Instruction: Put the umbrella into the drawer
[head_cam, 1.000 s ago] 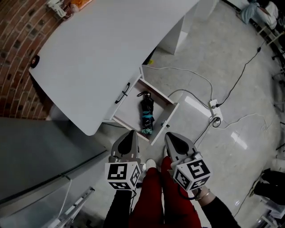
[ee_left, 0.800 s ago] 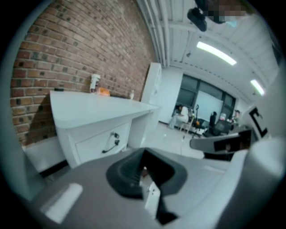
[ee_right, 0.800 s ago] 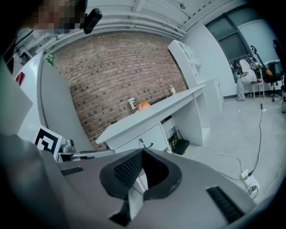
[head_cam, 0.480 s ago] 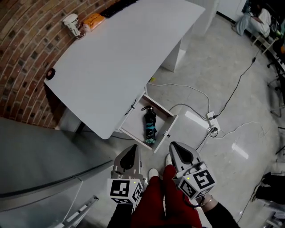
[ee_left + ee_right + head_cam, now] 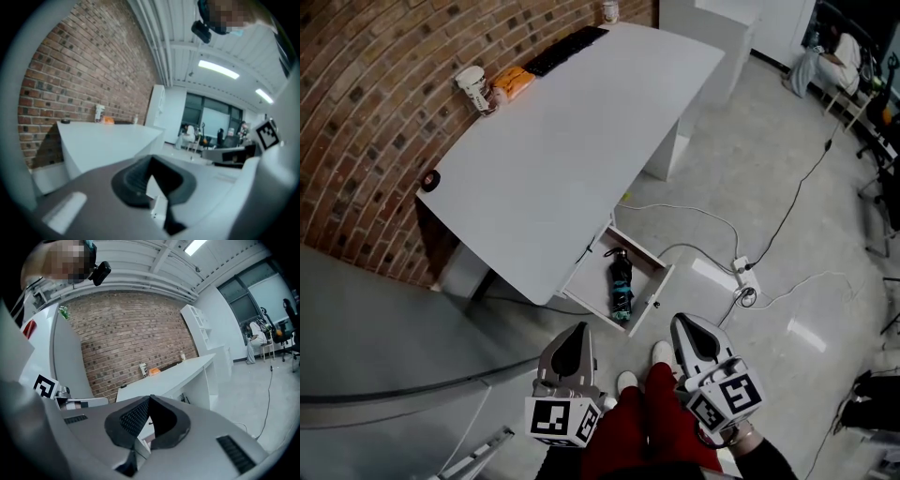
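Note:
The black umbrella (image 5: pixel 621 286) with a teal band lies lengthwise in the open white drawer (image 5: pixel 654 292), which sticks out from under the white desk (image 5: pixel 572 141). In the head view both grippers are at the bottom, well short of the drawer and high above it. My left gripper (image 5: pixel 579 329) has its jaws together with nothing in them, and so has my right gripper (image 5: pixel 686 322). In the left gripper view the left gripper (image 5: pixel 151 159) points level across the desk top. In the right gripper view the right gripper (image 5: pixel 150 398) points toward the desk and the brick wall.
A cup (image 5: pixel 473 89), an orange pack (image 5: pixel 511 82) and a dark keyboard (image 5: pixel 562 52) sit at the desk's far edge by the brick wall. White cables and a power strip (image 5: pixel 741 268) lie on the floor right of the drawer. A grey cabinet (image 5: pixel 375 356) stands at the left.
Both grippers and the head view have risen, so the desk, drawer and umbrella look smaller and farther off. The umbrella has stayed in the drawer. Both grippers stay shut.

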A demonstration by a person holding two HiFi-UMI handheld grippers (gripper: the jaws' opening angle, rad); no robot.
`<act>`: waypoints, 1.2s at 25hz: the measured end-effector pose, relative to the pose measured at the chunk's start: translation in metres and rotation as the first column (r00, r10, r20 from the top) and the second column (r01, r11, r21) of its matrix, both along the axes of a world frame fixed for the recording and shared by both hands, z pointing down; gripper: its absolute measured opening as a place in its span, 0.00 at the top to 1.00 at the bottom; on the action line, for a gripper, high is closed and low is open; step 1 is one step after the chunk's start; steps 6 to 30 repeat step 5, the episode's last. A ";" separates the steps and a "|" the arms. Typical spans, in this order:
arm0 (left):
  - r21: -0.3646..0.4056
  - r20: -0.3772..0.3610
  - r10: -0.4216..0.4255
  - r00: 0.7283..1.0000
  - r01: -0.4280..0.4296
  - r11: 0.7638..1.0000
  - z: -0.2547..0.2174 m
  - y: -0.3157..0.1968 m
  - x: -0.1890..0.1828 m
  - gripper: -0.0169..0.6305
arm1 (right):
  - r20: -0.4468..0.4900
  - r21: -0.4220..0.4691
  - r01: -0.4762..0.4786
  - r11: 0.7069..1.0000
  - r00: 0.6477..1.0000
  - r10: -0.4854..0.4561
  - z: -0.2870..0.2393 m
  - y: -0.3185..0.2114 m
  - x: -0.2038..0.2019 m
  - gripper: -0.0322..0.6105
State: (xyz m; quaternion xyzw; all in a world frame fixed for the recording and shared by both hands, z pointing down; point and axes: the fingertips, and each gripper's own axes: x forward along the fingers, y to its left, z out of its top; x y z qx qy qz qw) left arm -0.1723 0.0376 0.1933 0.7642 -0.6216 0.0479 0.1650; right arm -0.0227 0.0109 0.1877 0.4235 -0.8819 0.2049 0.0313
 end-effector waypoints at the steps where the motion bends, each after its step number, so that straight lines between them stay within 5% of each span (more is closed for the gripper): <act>1: 0.010 -0.005 -0.006 1.000 0.006 1.000 -0.006 0.002 -0.001 0.97 | 0.002 0.009 -0.007 1.000 1.000 0.007 -0.006 0.001 0.002 0.95; 30: 0.037 -0.017 -0.017 1.000 0.018 0.999 -0.025 0.010 0.001 0.97 | 0.029 0.037 -0.036 0.999 0.999 0.035 -0.030 0.006 0.011 0.95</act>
